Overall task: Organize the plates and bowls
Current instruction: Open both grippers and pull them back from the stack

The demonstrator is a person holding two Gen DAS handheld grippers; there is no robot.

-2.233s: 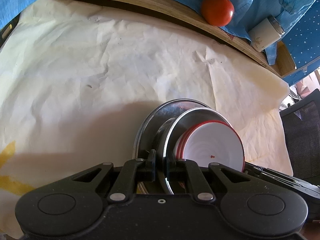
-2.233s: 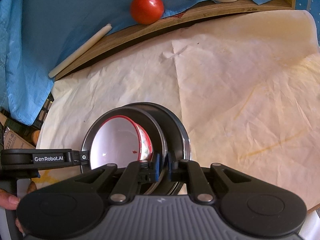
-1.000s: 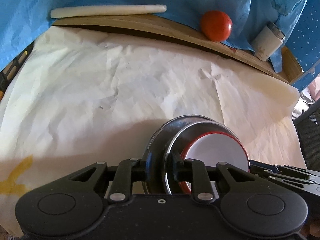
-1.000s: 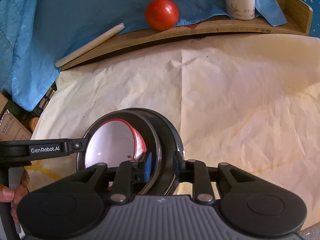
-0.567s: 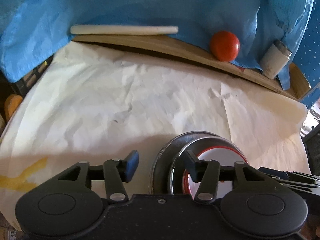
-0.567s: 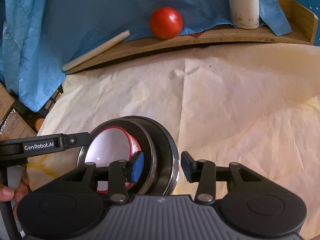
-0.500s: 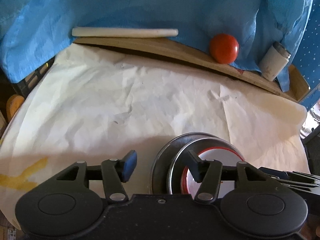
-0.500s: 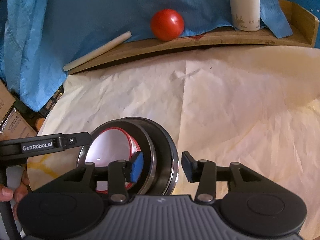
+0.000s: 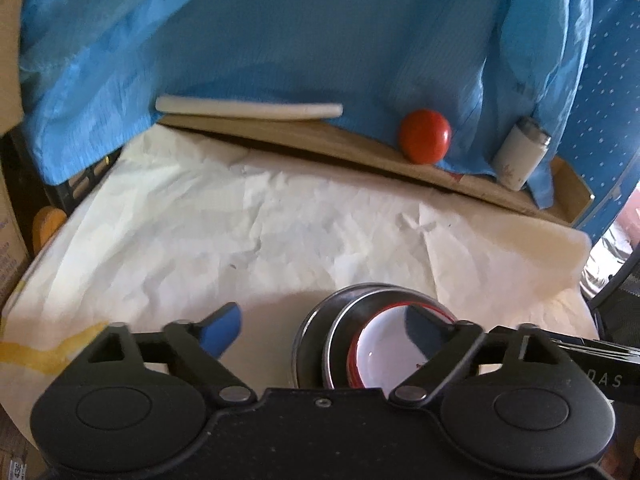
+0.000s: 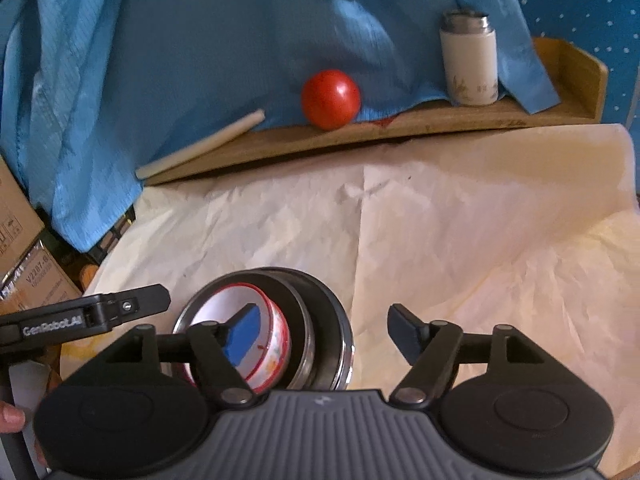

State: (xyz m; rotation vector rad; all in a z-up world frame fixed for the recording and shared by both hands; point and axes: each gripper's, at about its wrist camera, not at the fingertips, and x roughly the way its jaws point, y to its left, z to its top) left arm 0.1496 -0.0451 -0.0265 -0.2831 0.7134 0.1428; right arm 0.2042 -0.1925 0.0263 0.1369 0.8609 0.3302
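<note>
Both grippers are off the stack. My left gripper [image 9: 324,328] has its jaws spread wide, just been opening, nothing pinched; the near rims of the nested dishes sit between the fingers but neither pad presses them. My right gripper [image 10: 320,330] likewise: jaws just been opening, well apart, gripping nothing. Its blue left pad hangs over the bowl's inside and the black right pad stands clear of the outer rim.

The stack sits on the crumpled white paper [image 9: 280,220], near edge of the table: an outer steel plate [image 10: 340,336], a steel bowl [image 10: 298,312] inside it, and a red-rimmed white enamel bowl [image 10: 276,344] innermost. The nest looks tilted, though I can't tell if it's fully settled.

Handling guess: all rigid and thin-walled, light, slick metal and enamel, so they slide and clatter against each other. The enamel chips if knocked. Best hold is a rim pinch, one pad inside, one outside, on the outermost wall so the whole nest comes along. The paper underneath may let it skate.

Tomato [image 10: 331,98], white flask [image 10: 469,60] and white stick [image 9: 248,107] sit on the far wooden ledge [image 10: 440,118], well apart.
</note>
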